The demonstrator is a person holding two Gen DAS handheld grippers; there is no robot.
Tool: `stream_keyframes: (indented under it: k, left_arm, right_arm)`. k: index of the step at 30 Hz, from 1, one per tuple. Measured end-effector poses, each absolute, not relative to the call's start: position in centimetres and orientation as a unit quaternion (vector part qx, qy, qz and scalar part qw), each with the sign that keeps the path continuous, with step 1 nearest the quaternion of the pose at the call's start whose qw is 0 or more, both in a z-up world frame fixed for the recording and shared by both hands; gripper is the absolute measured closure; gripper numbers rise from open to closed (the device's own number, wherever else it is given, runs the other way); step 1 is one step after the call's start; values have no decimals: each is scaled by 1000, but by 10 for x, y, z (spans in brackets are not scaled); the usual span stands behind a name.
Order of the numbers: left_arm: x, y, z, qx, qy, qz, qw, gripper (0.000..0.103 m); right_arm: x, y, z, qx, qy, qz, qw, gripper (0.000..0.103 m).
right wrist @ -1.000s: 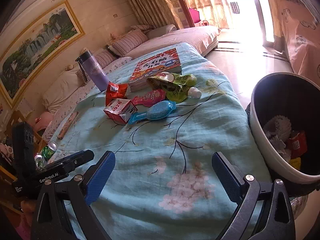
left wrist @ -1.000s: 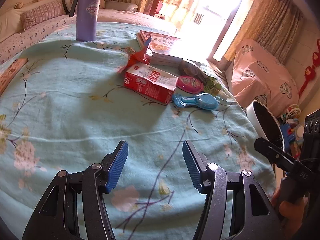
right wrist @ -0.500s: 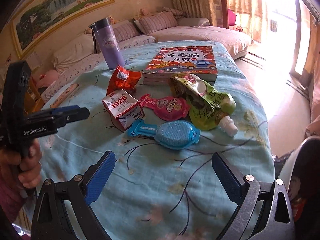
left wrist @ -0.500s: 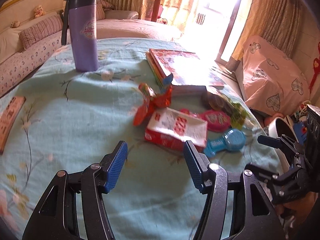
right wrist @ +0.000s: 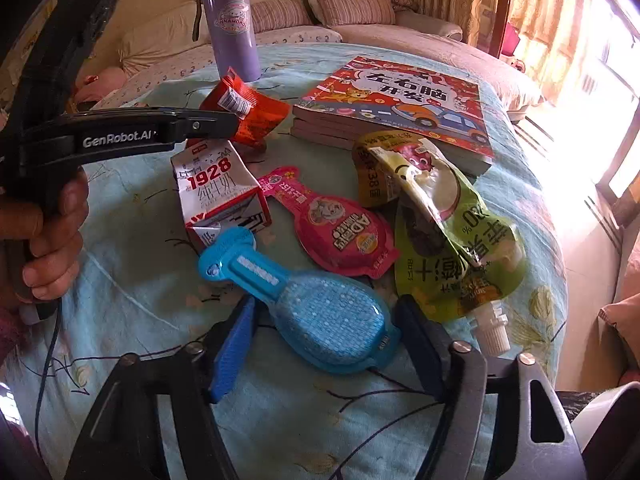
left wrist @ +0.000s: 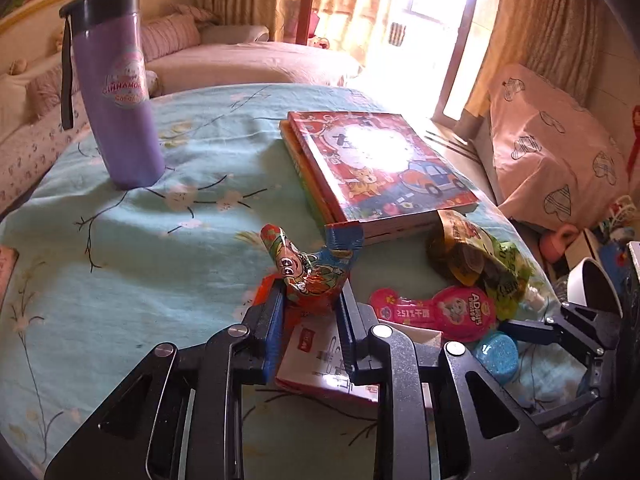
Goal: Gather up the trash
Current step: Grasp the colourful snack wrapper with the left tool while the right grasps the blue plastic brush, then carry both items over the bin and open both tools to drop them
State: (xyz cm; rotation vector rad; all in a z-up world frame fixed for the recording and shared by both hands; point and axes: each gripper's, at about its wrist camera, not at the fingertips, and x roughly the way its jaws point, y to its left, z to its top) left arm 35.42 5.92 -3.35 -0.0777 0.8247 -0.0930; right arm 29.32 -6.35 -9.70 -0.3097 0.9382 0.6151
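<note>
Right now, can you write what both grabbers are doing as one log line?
left gripper: closing, crumpled snack wrapper between pads | right gripper: closing around blue plastic pack | milk carton: on bed

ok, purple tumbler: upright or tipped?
Upright. The purple tumbler stands on its base on the tablecloth, dark lid on top; its lean is fisheye distortion.

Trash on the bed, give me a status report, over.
Left hand-held gripper closing on the crumpled snack wrapper. Right hand-held gripper closing around the blue plastic pack, pads not clearly pressing. Milk carton and pouches crowd close.
</note>
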Motion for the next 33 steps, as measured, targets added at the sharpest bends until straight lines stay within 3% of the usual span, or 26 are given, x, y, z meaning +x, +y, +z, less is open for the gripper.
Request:
stream_keyframes:
  k: [9, 16, 18, 20, 22, 30, 33]
  left_arm:
    - [297, 46, -27, -24, 409, -82, 908, 82]
    - [242, 63, -19, -71, 403, -69, 910, 82]
    - [228, 71, -13, -93, 395, -62, 912, 82]
    - [215, 79, -7, -101, 386, -55, 915, 82]
    - [200, 84, -3, -108, 383, -53, 916, 82]
    - [156, 81, -14, -120, 405, -64, 904, 82]
    - [148, 72, -23, -120, 418, -72, 898, 82]
  right_arm:
    - [255, -93, -92, -84, 460, 283, 837, 41]
    - [217, -127, -84, -17, 481, 260, 837, 41]
    - [207, -129, -82, -11, 482, 260, 836, 39]
    - [199, -130, -81, -9, 485, 274, 830, 25]
    - [193, -126, -80, -28, 476, 282, 832, 20]
    - [190, -101, -85, -134, 436, 306, 836, 21]
    - [194, -94, -94, -161, 443, 297, 830, 34]
